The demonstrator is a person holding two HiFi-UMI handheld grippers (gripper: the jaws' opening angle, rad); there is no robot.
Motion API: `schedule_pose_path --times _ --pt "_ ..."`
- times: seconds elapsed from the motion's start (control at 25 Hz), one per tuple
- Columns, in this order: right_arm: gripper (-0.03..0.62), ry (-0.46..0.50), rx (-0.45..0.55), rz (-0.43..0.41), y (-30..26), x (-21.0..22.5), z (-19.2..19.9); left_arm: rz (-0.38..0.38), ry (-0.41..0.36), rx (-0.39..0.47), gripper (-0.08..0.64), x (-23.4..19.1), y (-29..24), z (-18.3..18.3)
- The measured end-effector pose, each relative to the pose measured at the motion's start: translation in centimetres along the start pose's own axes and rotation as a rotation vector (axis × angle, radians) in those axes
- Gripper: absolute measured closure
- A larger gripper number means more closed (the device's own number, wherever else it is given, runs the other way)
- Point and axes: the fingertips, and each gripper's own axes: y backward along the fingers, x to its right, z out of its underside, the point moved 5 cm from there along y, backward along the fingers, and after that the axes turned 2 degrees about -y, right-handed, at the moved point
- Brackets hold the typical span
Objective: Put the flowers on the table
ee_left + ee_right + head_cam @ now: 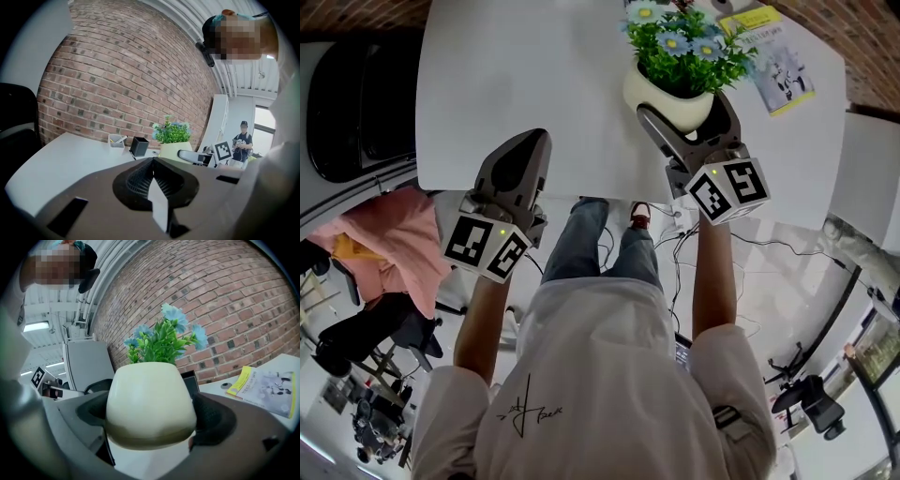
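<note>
A cream pot of green leaves and blue flowers stands at the near edge of the white table. My right gripper is shut on the pot, one jaw on each side. In the right gripper view the pot fills the space between the jaws, flowers above it. My left gripper hovers over the table's front edge to the left, shut and empty; in the left gripper view its jaws meet, with the pot seen far right.
A yellow-and-white booklet lies right of the pot. A black box and a clear pen holder stand at the table's back by the brick wall. A black chair stands left of the table. Cables lie on the floor.
</note>
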Motion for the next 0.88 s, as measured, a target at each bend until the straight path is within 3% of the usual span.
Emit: schedule_pose_path --times 0.72,0.88 --pt "0.083 0.036 -0.093 0.045 -5.9 0.9 3.5 0.002 0.018 -0.039 0.555 -4.5 -0.7 0.6" --pt "0.083 0.046 -0.111 0.050 -6.8 0.8 4.2 -0.009 0.065 -0.022 0.555 -5.3 -0.5 0.6"
